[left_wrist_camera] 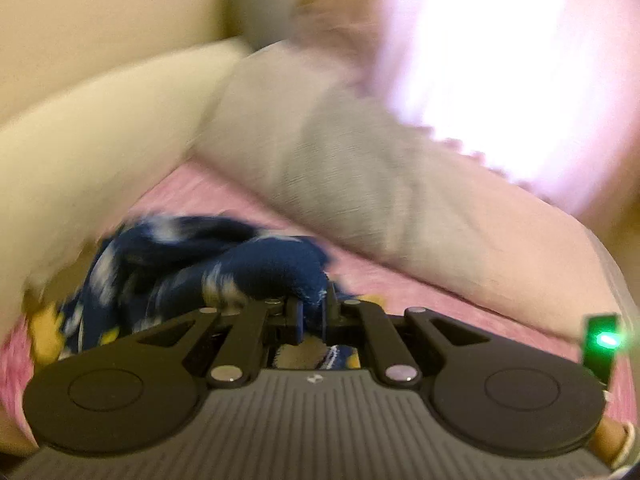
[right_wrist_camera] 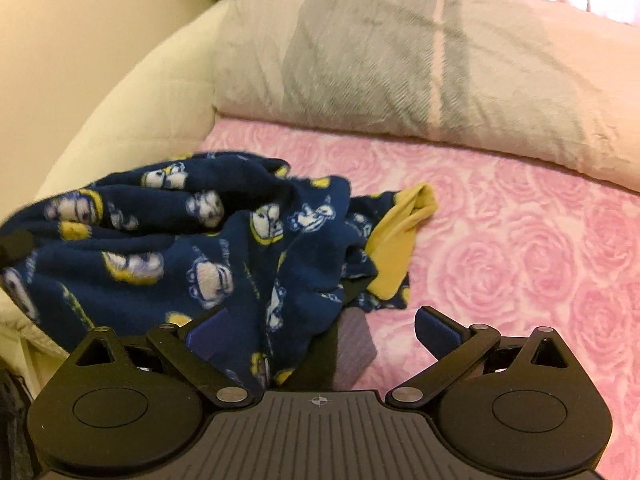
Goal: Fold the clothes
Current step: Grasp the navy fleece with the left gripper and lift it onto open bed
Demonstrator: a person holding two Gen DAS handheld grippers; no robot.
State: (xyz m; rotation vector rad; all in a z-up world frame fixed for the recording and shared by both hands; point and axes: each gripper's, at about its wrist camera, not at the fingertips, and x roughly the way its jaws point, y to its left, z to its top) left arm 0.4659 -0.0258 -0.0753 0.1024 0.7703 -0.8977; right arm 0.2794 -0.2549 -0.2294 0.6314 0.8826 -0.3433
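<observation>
A navy fleece garment (right_wrist_camera: 192,248) with white and yellow cartoon prints and a yellow cuff (right_wrist_camera: 400,236) lies bunched on the pink rose-patterned bed cover (right_wrist_camera: 540,264). My left gripper (left_wrist_camera: 312,308) is shut on a fold of the navy garment (left_wrist_camera: 248,268); that view is motion-blurred. My right gripper (right_wrist_camera: 320,332) is open, its jaws wide apart, with the garment hanging between them close to the left finger (right_wrist_camera: 208,328). The black tip of the left gripper (right_wrist_camera: 14,246) shows at the left edge of the right wrist view.
A grey and beige pillow (right_wrist_camera: 400,56) lies across the back of the bed, also in the left wrist view (left_wrist_camera: 340,168). A cream padded bed edge (right_wrist_camera: 132,92) curves along the left. A bright window glare (left_wrist_camera: 500,60) fills the upper right.
</observation>
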